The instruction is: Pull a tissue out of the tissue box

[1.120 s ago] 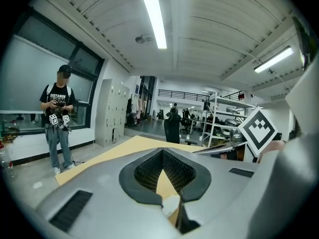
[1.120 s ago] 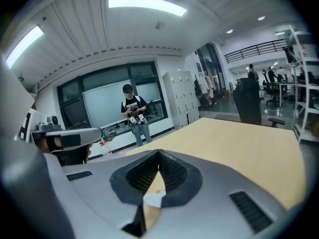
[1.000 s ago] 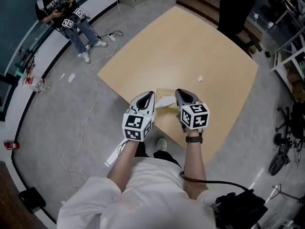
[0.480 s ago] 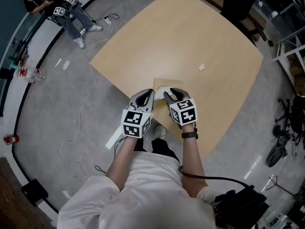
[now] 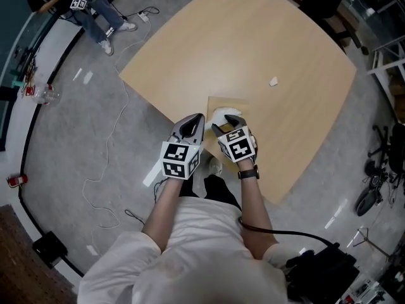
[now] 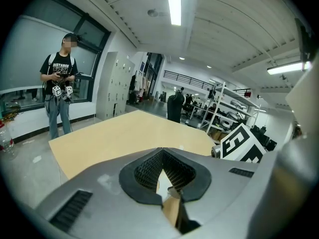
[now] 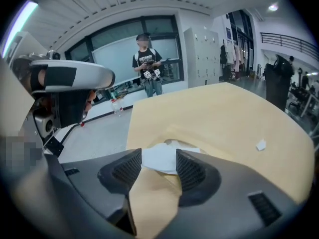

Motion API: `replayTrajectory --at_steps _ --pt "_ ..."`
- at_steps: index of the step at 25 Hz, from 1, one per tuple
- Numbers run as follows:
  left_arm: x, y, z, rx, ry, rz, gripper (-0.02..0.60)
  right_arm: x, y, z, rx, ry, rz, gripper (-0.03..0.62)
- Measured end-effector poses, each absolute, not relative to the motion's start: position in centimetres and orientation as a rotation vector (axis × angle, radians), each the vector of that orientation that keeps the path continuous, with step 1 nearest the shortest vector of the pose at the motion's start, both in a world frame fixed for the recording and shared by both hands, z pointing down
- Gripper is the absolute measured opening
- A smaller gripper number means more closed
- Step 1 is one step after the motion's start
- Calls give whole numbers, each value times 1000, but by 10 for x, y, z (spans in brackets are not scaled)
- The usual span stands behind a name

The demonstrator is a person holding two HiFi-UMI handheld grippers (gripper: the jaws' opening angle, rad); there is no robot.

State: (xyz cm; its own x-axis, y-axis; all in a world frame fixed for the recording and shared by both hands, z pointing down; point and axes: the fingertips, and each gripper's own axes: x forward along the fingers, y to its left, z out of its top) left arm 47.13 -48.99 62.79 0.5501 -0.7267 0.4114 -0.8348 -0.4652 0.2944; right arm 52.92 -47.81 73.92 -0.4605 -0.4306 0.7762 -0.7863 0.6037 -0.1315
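Tan tissue box [image 5: 229,104], white tissue [image 7: 160,158] bunched, sticking up from it

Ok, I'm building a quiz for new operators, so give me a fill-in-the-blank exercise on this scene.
1. The white tissue sticks up from the tan ___.
2. The tissue stands between the open jaws of the ___ tool.
3. The left tool has its jaws ___.
4. A small white scrap lies on the ___.
Missing words: box; right; shut; table.
Aside: the right tool has just been opening its jaws, with the tissue between them.
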Motion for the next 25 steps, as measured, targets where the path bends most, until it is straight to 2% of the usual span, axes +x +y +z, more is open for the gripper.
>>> replayTrajectory --at_steps 4,7,16,25 --pt "465 -494 625 2321 -1254 298 2 529 -469 756 897 -1998 580 208" --pt "463 -495 620 2336 -1252 297 2 532 -473 749 930 -1992 539 26" --pt "442 -512 578 2418 -1255 210 2 517 -503 686 1056 -2074 504 11" --pt "425 -537 490 2540 -1286 -27 2 507 -534 551 1271 -2241 295 11"
